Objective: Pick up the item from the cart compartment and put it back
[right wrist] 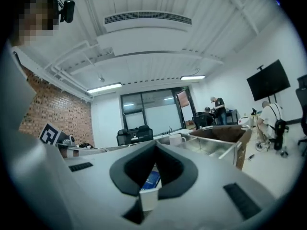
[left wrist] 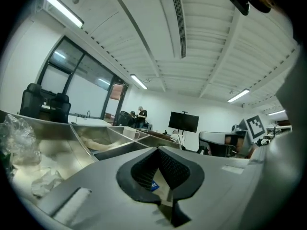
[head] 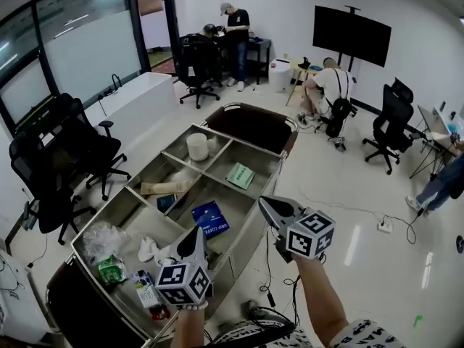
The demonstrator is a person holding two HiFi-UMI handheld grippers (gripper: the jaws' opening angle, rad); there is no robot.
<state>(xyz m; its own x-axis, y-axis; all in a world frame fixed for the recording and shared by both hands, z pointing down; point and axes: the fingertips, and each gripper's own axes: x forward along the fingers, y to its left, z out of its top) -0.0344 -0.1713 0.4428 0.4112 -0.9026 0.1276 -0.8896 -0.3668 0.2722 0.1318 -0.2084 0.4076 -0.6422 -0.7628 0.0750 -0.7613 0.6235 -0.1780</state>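
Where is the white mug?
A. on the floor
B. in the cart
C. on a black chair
B: the white mug stands inside a far compartment of the cart.

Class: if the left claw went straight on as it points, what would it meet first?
Likely the blue box in the cart, just past its tip; height is unclear.

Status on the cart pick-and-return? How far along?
Done: nothing that shows. In hand: nothing; the left hand-held gripper and right hand-held gripper are both shut, empty, at the cart's near end. Left: likely the whole pick and return; the blue box lies in its compartment.
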